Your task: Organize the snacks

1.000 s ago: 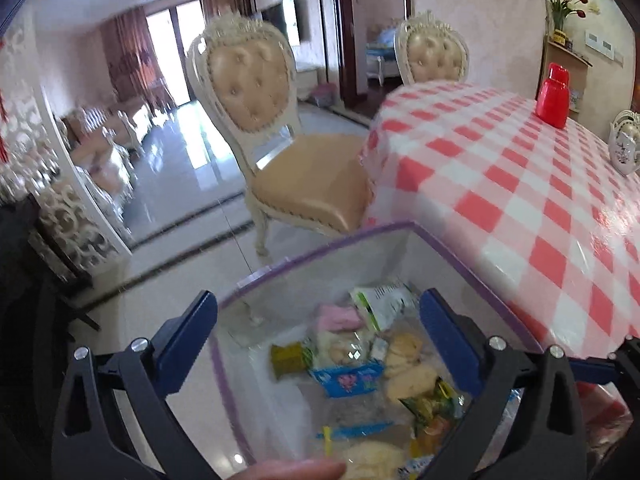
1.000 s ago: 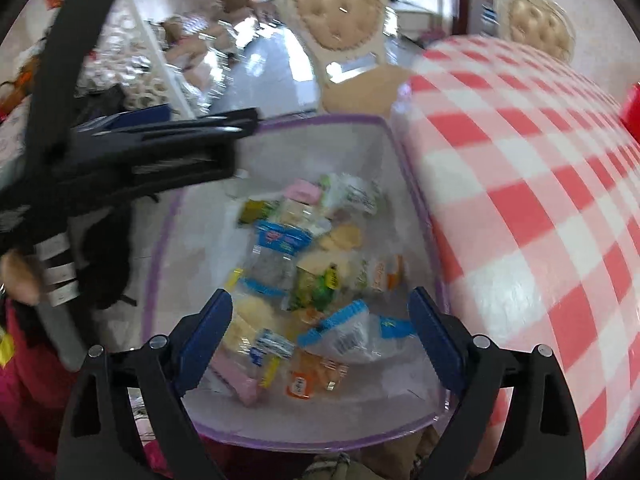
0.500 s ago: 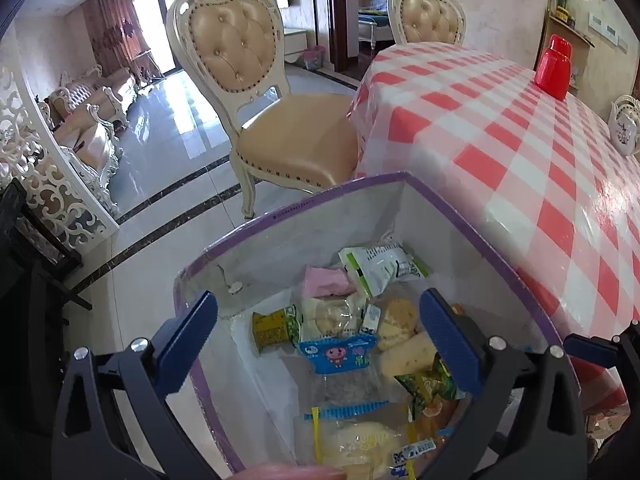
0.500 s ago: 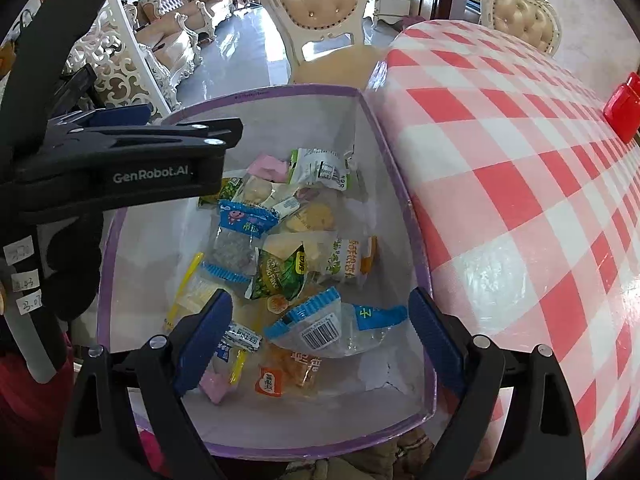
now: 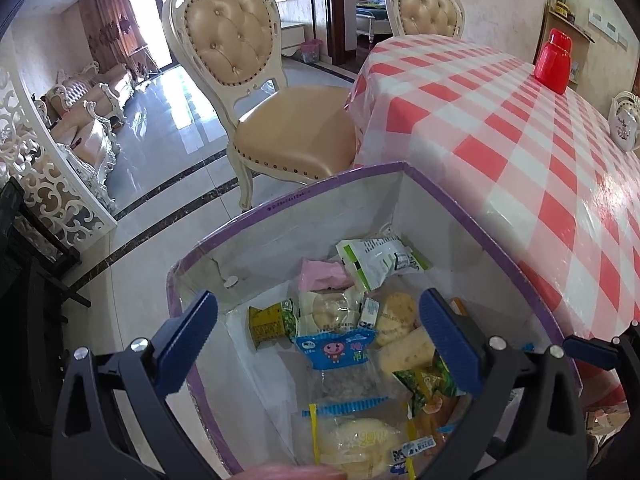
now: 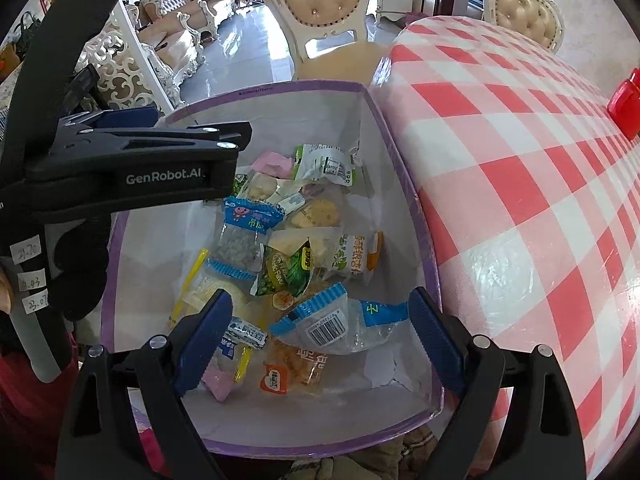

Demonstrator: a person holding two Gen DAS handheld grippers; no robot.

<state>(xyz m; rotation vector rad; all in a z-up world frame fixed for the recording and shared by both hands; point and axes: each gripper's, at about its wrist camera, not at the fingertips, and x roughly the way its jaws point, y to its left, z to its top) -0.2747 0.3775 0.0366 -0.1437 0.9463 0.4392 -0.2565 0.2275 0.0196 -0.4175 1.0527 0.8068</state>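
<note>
Bright daylight from far windows (image 5: 158,12), glare on glossy floor (image 5: 168,120), strong fisheye bending, dark corners.

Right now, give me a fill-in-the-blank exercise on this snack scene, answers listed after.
1. The snack packets lie inside a box with a ____ rim.
2. The tablecloth is checked white and ____.
3. Both the left gripper and the right gripper have their fingers ____.
4. The chair beside the table has nobody ____ on it.

Answers: purple; red; open; sitting
</note>
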